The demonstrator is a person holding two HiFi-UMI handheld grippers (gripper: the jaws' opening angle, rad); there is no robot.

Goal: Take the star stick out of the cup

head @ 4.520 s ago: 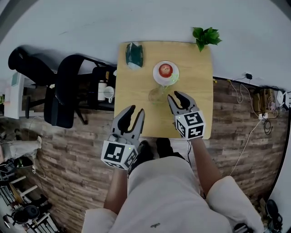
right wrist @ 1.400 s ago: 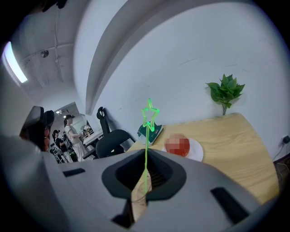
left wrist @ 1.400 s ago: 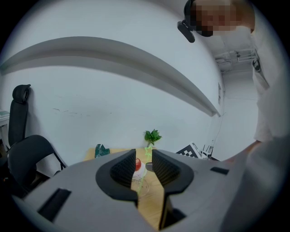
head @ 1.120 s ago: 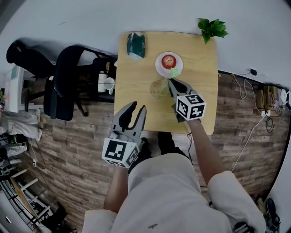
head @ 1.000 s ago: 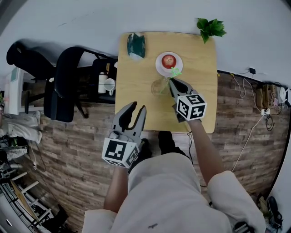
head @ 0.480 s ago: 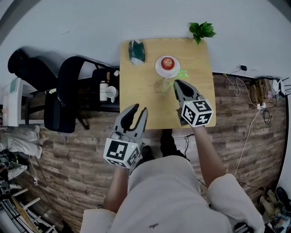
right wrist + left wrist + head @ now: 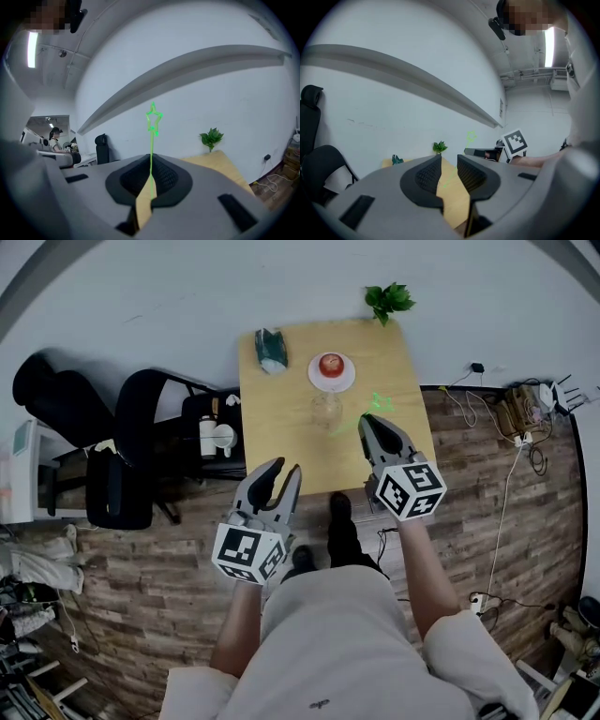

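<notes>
Pinching the green star stick [image 7: 151, 140] between nearly closed jaws, the right gripper [image 7: 149, 177] (left gripper [image 7: 449, 169] spread apart).

The left hand-held gripper [image 7: 284, 468] and right hand-held gripper [image 7: 366, 420] are grey, with dark ribbed pads [image 7: 426, 176] and black-and-white marker cubes [image 7: 246, 554]. Pale short-sleeved shirt [image 7: 328, 652], dark shoes [image 7: 340, 510].

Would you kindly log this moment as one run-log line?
right gripper: shut on star stick | star stick: appears out of cup | left gripper: open, empty | cup: on table
</notes>
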